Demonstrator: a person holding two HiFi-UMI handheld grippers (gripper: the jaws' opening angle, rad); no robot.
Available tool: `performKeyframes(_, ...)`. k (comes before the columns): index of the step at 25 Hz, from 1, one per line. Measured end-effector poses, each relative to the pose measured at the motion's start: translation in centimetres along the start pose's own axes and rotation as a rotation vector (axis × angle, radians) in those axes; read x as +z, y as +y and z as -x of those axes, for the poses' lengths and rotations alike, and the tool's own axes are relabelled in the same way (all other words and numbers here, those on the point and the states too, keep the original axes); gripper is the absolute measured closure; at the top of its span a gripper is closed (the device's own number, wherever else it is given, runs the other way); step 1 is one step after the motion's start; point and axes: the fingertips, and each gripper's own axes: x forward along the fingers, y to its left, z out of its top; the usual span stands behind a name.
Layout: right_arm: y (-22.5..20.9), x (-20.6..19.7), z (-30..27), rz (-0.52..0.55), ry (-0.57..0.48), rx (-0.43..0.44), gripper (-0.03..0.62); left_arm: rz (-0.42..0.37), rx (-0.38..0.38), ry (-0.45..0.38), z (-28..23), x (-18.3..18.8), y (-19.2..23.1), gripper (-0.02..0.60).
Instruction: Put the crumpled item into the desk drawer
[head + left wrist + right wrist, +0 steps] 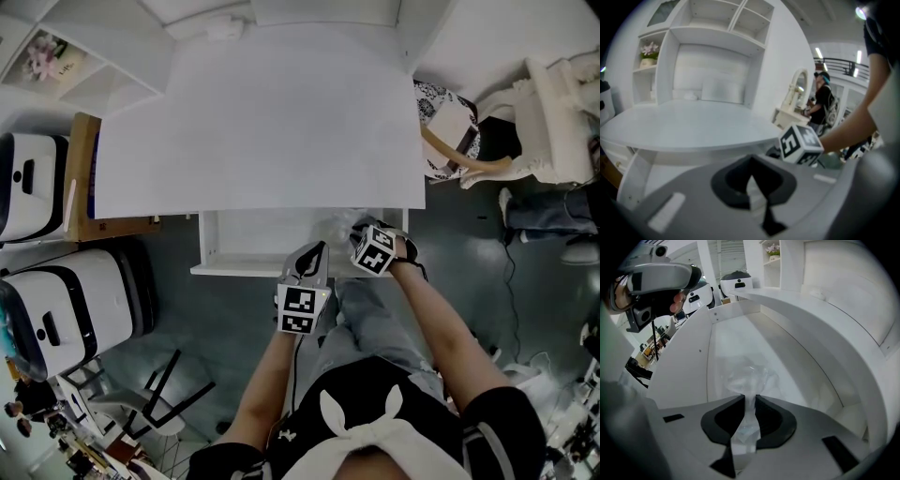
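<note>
Desk [262, 122]: white with a bare top; the drawer stood pulled out under its front edge.
Drawer [246, 240]: open, white floor showing, nothing else seen inside. Its long axis ran along the desk front.
Left gripper [317, 251]: at the drawer's front lip, about mid-length. Jaws together, nothing between them.
Right gripper [354, 230]: over the drawer's right end. Jaws narrow, pinched on the crumpled item.
Crumpled item [747, 377]: clear crinkled plastic. A thin tail was caught between the right jaws, the bulk bunched just beyond their tips, inside the drawer's outline. Could not tell whether it touched the drawer floor.
Relation for the next move: the item lay straight ahead of the right gripper, stretched along the jaw axis and pointing into the drawer. The right gripper was the nearer one, as it held the item. Judged that only the release over the drawer remained.
Writing: black-and-white square markers on each cube [375, 251]. Print on a flowered card [52, 58], well beyond the drawer's left end, was too small to read. No brand seen.
</note>
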Motion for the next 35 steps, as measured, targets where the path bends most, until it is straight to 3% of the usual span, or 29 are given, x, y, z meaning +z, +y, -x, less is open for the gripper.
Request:
performKeyframes(20,0.9,0.5,-0.1,-0.057,-0.001,0.080,0.467,0.038,-0.001,0.018,-0.2,-1.4,2.0,0.580)
performKeyframes(28,1.0,2.3,1.9,-0.043,-0.069,0.059,0.468,0.040,0.005,0.008,-0.2,-1.3,2.4,0.580)
performKeyframes(35,1.0,3.7,4.7,-0.050,-0.136,0.013,0.538,0.031,0.005,-0.013,0.2,-0.8,1.7,0.580)
